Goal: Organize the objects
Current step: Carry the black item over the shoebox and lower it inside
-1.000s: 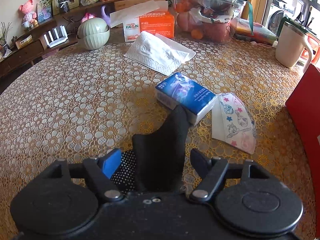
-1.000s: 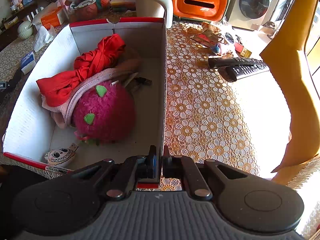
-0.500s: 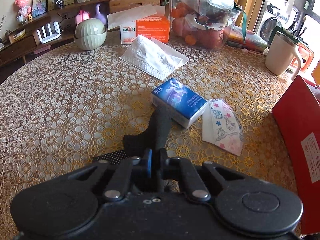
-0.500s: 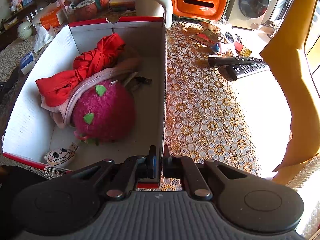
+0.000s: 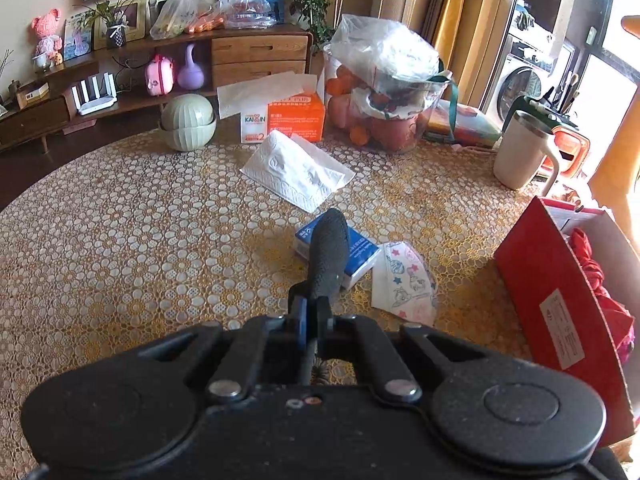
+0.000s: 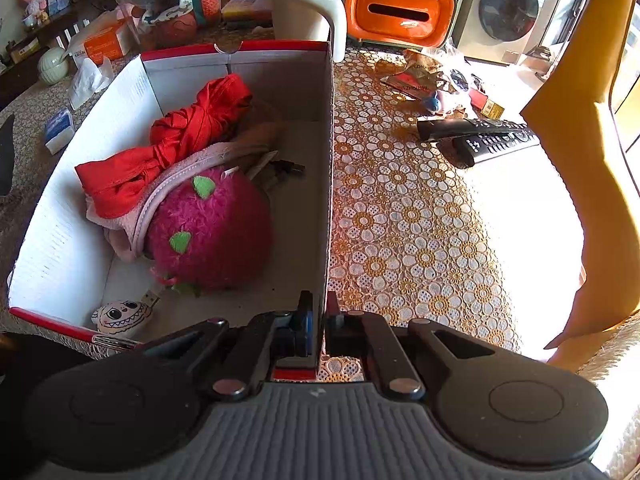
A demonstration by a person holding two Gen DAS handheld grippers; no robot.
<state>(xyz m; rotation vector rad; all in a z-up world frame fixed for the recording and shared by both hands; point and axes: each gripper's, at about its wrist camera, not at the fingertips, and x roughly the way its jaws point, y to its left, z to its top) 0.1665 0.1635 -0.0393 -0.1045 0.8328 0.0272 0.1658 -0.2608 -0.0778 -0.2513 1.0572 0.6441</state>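
Carrying: left gripper point(image 5: 311, 312) clenched on black glove point(image 5: 328, 254), lifted beside red box point(image 5: 560, 304). Right gripper point(image 6: 319, 314) is pinching box wall point(image 6: 327, 184). Next: swinging over, releasing inside.

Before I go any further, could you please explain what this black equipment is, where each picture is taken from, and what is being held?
A person carries two handheld grippers, each with a fisheye camera looking along its fingers. In the left view, the left gripper is shut on a dark fabric item, lifted above the lace-covered table, where a blue tissue pack, a patterned face mask and a white tissue pile lie. In the right view, the right gripper pinches the wall of a red-and-white box holding a pink plush toy and red cloth.
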